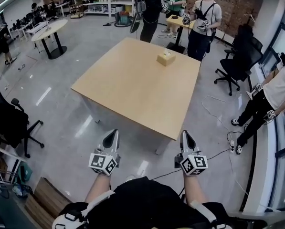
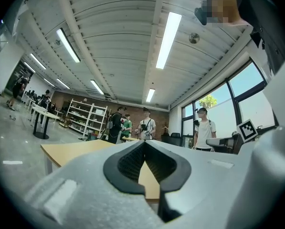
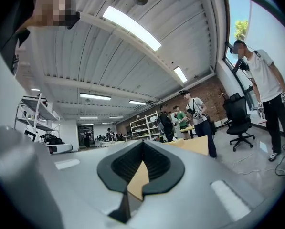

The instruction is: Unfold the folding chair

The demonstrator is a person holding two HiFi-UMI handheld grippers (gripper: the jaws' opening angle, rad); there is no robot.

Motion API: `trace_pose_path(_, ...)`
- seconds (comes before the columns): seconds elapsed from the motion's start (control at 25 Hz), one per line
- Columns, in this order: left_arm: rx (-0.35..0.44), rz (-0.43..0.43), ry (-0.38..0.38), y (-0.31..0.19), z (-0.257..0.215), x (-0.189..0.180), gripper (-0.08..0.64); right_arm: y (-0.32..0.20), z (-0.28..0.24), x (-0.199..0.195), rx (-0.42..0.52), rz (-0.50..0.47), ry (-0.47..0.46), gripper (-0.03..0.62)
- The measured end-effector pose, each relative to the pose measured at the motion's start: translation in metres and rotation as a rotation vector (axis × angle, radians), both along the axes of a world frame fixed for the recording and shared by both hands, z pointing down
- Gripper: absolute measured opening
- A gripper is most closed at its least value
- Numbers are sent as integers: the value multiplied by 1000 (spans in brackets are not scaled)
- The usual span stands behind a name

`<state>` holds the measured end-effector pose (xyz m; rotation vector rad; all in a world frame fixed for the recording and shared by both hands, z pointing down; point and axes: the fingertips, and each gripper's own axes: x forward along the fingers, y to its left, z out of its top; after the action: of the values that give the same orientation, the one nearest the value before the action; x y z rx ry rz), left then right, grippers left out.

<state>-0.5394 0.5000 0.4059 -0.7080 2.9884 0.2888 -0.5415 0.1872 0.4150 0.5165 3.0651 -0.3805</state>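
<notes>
No folding chair shows clearly in any view. A brown wooden slatted thing (image 1: pixel 43 199) lies on the floor at my lower left; I cannot tell what it is. My left gripper (image 1: pixel 114 133) and right gripper (image 1: pixel 185 135) are held level side by side in front of me, pointing at the near edge of a light wooden table (image 1: pixel 132 85). Both are shut with nothing between the jaws. In the left gripper view the left gripper (image 2: pixel 143 144) has its pads together, with the table (image 2: pixel 70 149) beyond. The right gripper (image 3: pixel 142 144) looks the same.
A small tan box (image 1: pixel 166 57) sits at the table's far end. Black office chairs stand at the left (image 1: pixel 8 120) and far right (image 1: pixel 240 63). Several people (image 1: pixel 204 18) stand behind the table, another person (image 1: pixel 271 99) at the right. A cable and power strip (image 1: pixel 233 144) lie on the floor.
</notes>
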Motion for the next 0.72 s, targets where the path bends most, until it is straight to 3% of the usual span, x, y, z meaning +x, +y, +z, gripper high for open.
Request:
trace_pose_path(0.28, 12, 89, 10, -24, 0, -15, -2, -41, 1, 15, -2, 136, 1, 5)
trace_pose_path(0.72, 24, 347, -1, -124, -4, -18, -2, -124, -1, 88, 15, 393, -10, 5)
